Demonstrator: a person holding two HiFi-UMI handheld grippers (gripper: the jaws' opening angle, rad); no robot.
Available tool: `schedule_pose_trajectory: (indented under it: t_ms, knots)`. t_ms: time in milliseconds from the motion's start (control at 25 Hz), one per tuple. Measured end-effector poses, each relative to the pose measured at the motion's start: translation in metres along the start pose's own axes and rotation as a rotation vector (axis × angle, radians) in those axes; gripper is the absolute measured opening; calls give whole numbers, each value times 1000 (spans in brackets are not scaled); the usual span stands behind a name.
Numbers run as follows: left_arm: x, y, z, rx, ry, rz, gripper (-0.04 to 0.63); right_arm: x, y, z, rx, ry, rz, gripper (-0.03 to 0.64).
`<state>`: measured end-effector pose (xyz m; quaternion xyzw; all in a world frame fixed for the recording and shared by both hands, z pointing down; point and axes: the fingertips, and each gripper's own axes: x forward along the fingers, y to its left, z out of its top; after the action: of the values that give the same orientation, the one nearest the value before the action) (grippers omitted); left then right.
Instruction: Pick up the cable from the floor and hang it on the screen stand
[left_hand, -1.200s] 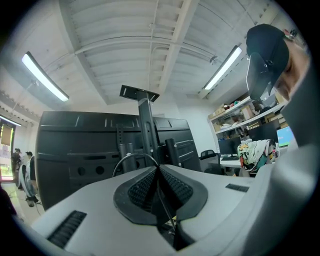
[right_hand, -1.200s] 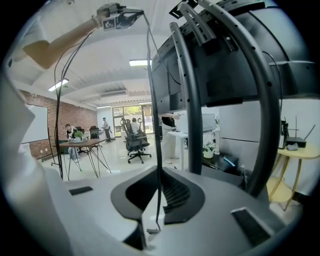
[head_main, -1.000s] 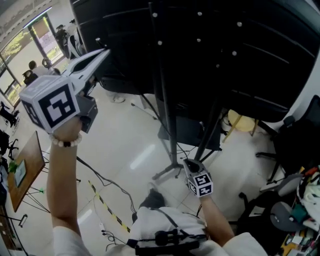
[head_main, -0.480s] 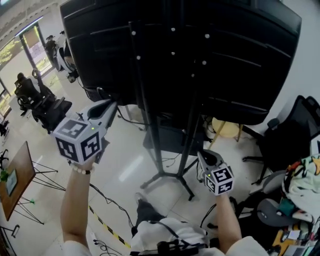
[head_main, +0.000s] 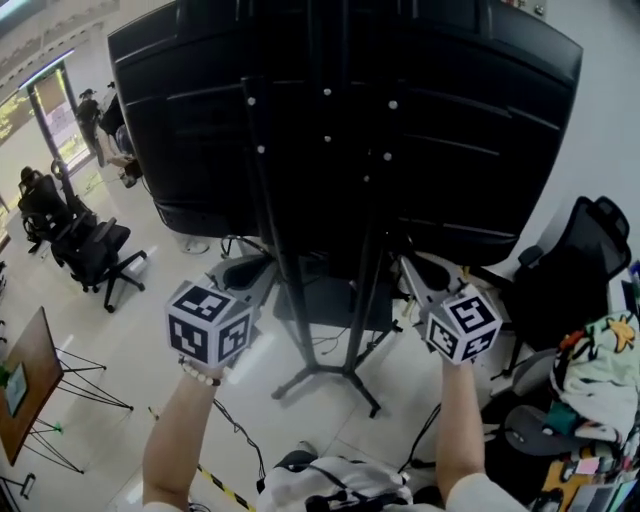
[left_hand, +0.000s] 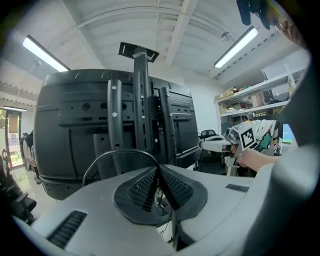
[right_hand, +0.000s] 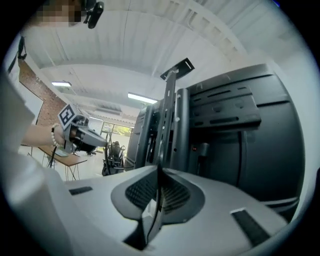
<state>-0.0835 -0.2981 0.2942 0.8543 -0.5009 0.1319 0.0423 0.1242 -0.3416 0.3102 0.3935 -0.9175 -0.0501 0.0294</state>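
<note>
Pick-up part looks done: the cable (left_hand: 120, 151) is off the floor (head_main: 140, 330) & held up behind the screen (head_main: 200, 130). The left tongs (left_hand: 159, 169) are closed on it. In the left gripper view the thin black cable arcs out from the tips to the left & a strand drops down btwn the pads. The right tongs (right_hand: 160, 170) are together too, w/ a thin dark line pinched btwn them. I take it for the same cable, but it's too fine to be sure. In the head view the tongs sit either side of the screen stand (head_main: 285, 250): left one just left of the left post, right one just right of the other post. Both are about level w/ the screen's lower edge & point in toward the stand. The cable's run btwn them can't be made out from above. Left to do, as I judge it: bring the cable over a post or bracket of the stand, drape it so it holds, then open both tongs & pull away. Nothing hangs on the stand yet, as far as the views show.
</note>
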Motion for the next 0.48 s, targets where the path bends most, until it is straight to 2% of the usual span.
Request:
schedule_pose_trajectory:
  t_ms: [160, 360, 480]
  knots:
    - [25, -4, 6, 10, 20, -27, 14, 17, 1, 56, -58, -65, -15, 29]
    - [46, -8, 31, -10, -15, -103, 14, 33, -4, 131, -135, -137, -54, 29]
    - [45, -9, 52, 11, -47, -133, 14, 40, -9, 178, -201, -174, -76, 28]
